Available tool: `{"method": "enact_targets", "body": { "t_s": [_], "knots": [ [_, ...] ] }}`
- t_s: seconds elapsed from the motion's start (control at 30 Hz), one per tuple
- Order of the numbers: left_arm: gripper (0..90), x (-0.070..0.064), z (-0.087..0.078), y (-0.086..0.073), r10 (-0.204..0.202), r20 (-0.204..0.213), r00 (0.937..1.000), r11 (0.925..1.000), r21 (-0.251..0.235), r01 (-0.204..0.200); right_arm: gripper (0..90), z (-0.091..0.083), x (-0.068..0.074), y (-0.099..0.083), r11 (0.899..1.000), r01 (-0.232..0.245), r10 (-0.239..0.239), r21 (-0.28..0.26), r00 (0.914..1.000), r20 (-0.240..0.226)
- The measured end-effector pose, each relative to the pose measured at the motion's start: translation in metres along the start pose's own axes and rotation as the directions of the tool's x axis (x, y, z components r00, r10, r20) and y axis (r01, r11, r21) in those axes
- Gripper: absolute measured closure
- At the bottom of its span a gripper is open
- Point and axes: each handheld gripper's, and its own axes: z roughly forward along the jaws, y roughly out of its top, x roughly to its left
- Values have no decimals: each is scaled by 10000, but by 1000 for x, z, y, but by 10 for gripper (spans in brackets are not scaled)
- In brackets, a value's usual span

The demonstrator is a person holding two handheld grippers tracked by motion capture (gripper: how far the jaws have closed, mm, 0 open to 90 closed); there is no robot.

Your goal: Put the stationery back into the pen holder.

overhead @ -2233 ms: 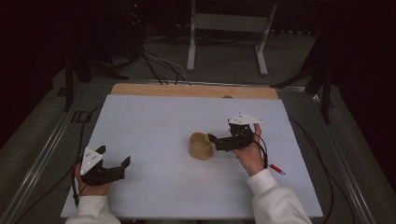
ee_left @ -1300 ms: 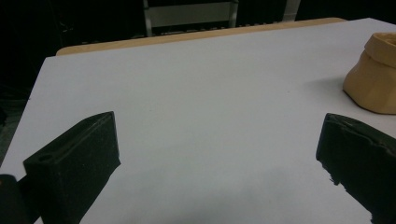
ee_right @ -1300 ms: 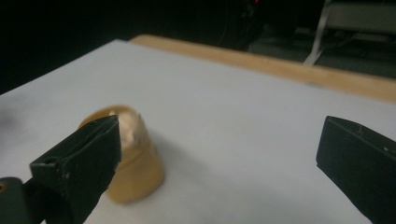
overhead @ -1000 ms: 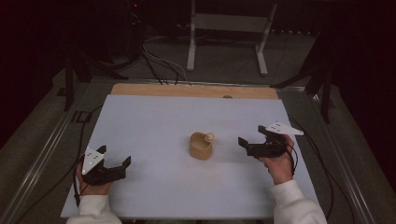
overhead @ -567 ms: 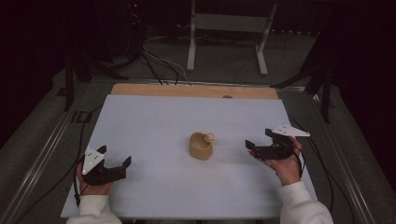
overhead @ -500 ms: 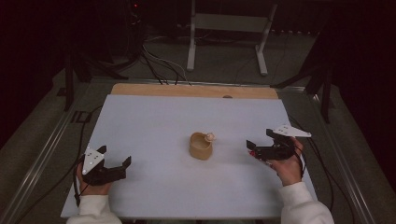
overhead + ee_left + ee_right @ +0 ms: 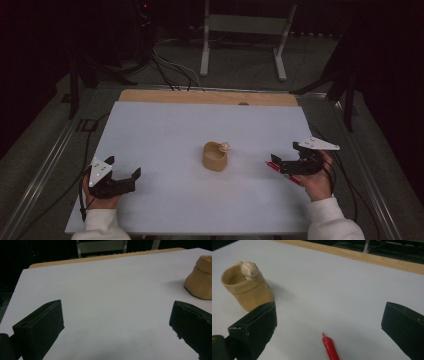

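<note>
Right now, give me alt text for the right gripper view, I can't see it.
A red pen lies on the white table between the open right gripper's two black jaws. A tan cup with a small animal figure on its rim stands at upper left.

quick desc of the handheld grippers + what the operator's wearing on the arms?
Both the left gripper and the right gripper are black, each with two blocky black jaws, a pale grey three-cornered plate on top and a thin dark trailing cable. The person's forearms wear white sleeves with ribbed cuffs.
</note>
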Motion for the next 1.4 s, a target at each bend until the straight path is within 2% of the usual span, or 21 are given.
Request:
{"method": "enact_targets", "body": {
  "t_s": [0.23, 0.33, 0.57, 0.67, 1.03, 1.4],
  "knots": [
    [0, 0, 0, 0, 4, -5, 10000, 10000, -5, -4, 2, -3, -6, -8, 9999, -69, 67, 132, 9999, 125],
    [0, -1, 0, 0, 39, -17, 10000, 10000, 41, -39, 2, -8, -11, -13, 9996, -258, 256, 117, 9995, 157],
    [0, -2, 1, 0, 84, 19, 10000, 9999, 71, -84, 3, -13, -15, -18, 9993, -136, 121, 360, 9991, 411],
    [0, -1, 1, 0, 80, 24, 10000, 9999, 70, -80, 3, -14, -16, -22, 9980, 102, -138, 622, 9982, 575],
    [0, -2, 1, 0, 79, 18, 10000, 9999, 79, -80, 3, -18, -23, -40, 9899, 244, -314, 1399, 9984, 480],
    [0, -2, 1, 0, 79, 16, 10000, 9999, 76, -79, 54, -17, -26, -57, 9833, -5, -68, 1822, 9992, 394]
  ]
}}
